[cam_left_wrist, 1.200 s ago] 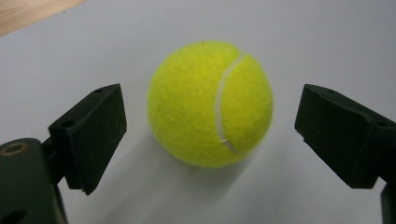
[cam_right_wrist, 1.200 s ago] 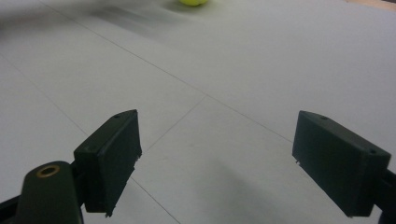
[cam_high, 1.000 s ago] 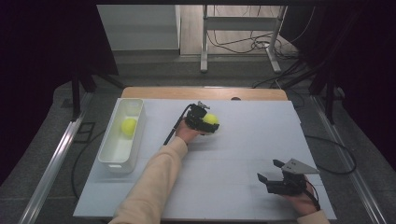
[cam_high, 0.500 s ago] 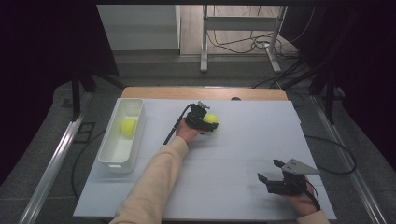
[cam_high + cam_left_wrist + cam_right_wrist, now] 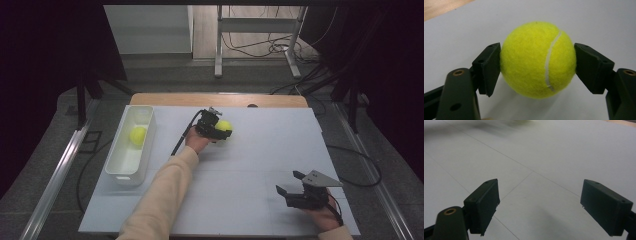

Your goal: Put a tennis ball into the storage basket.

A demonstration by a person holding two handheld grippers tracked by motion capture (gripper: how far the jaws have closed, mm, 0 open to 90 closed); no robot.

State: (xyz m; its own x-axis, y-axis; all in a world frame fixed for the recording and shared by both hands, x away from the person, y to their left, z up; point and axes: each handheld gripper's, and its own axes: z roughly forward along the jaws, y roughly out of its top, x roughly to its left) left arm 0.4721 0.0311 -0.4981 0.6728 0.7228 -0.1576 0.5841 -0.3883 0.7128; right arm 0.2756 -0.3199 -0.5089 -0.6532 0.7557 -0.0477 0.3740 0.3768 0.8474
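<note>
Two tennis balls show: one (image 5: 224,126) clamped in the left hand-held gripper (image 5: 215,127) on the counter (image 5: 260,150), another (image 5: 137,135) in the white bin (image 5: 120,167), while the right hand-held gripper (image 5: 289,185) gapes empty.

Dim overall in the high view, with black surroundings and a pale, evenly lit table (image 5: 260,165); slightly soft and grainy. Sharp on the tennis ball (image 5: 537,58) in the left gripper view, with a soft shadow under it. Smeared by blur along the top edge of the right gripper view; faint broad shadow on the sheet between the jaws.
</note>
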